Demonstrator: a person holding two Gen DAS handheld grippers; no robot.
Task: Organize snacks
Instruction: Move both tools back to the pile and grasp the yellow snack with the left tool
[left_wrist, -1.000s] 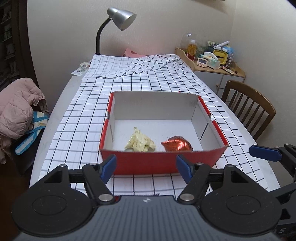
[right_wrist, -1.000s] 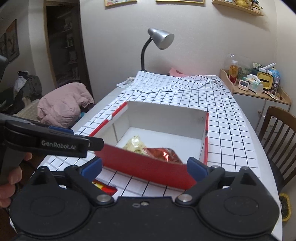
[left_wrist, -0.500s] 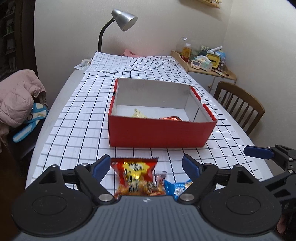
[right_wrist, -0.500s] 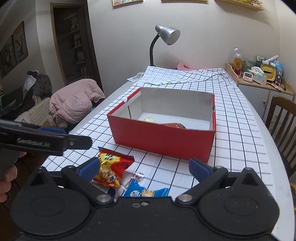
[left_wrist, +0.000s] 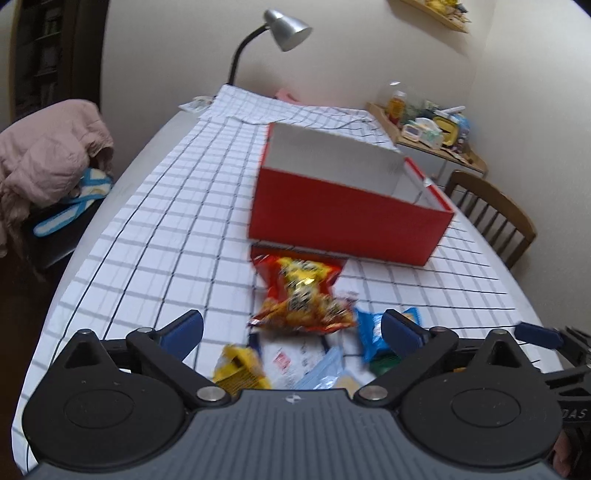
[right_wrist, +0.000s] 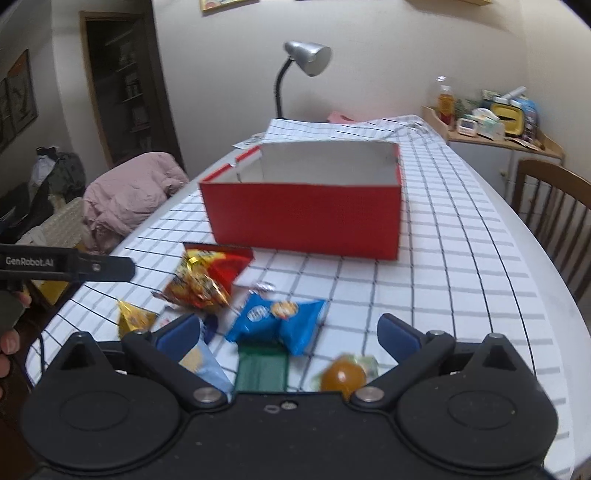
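Note:
A red box (left_wrist: 347, 218) (right_wrist: 306, 218) with a white inside stands on the checked tablecloth (left_wrist: 177, 236); its contents are hidden from here. In front of it lie loose snacks: a red and yellow bag (left_wrist: 303, 291) (right_wrist: 207, 277), a blue packet (left_wrist: 373, 328) (right_wrist: 280, 321), a small yellow packet (left_wrist: 240, 369) (right_wrist: 133, 317), a green packet (right_wrist: 262, 365) and a round orange sweet (right_wrist: 343, 376). My left gripper (left_wrist: 291, 328) hovers over the pile, jaws opening, nothing between them. My right gripper (right_wrist: 288, 332) is open above the blue and green packets.
A silver desk lamp (left_wrist: 284, 26) stands at the table's far end. A wooden chair (left_wrist: 491, 218) is on the right, a pink coat (left_wrist: 48, 155) on a seat at the left. A cluttered side shelf (right_wrist: 495, 122) is at the back right.
Both grippers have pulled back from the box and sunk toward the near table edge, bringing the loose snack pile into view. The left jaws have widened.

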